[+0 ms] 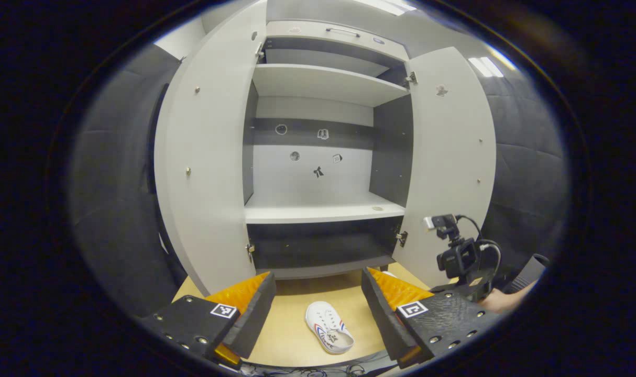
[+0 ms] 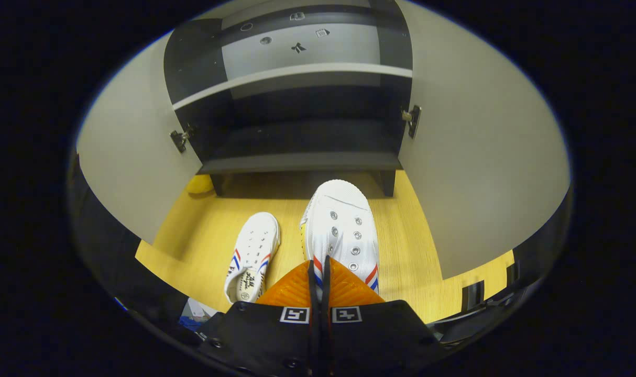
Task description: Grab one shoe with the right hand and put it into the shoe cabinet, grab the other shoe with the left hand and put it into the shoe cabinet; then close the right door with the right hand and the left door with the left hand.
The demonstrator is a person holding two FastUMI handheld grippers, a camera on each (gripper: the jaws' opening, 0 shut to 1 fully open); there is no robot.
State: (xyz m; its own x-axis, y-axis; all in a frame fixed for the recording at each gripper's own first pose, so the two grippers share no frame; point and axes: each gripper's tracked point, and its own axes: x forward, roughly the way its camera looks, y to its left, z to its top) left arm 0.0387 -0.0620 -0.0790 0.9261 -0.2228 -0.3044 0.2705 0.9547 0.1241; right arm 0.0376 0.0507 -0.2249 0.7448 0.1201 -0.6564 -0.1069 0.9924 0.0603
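Your right gripper [image 2: 318, 275] is pinched nearly together on the heel edge of a white canvas low-top shoe with red and blue side stripes [image 2: 340, 230]. In the right gripper view that held shoe sits at 12 o'clock from the fingers, toe pointing at the cabinet's bottom opening; whether its sole is off the floor, can't tell.

The second white canvas shoe of the pair [image 2: 251, 256] lies on the yellow wood-grain floor [image 2: 402, 235] at about 10 o'clock from the gripper, just beside the held one, not touching it, toe also toward the cabinet. In the left gripper view the same shoe [image 1: 328, 327] sits between the fingers' line of sight, low at 6 o'clock.

Your left gripper [image 1: 318, 306] is spread wide, holding nothing, well above the floor.

The light grey shoe cabinet with dark interior panels [image 1: 323, 212] is straight ahead at 12 o'clock. Left door [image 1: 208, 173] and right door [image 1: 451, 157] both swung fully open. Shelves bare; small stickers on the back panel [image 1: 318, 172].

In the left gripper view, your other hand [image 1: 501, 301] with the black camera rig [image 1: 459, 256] shows at 4 o'clock, by the right door.
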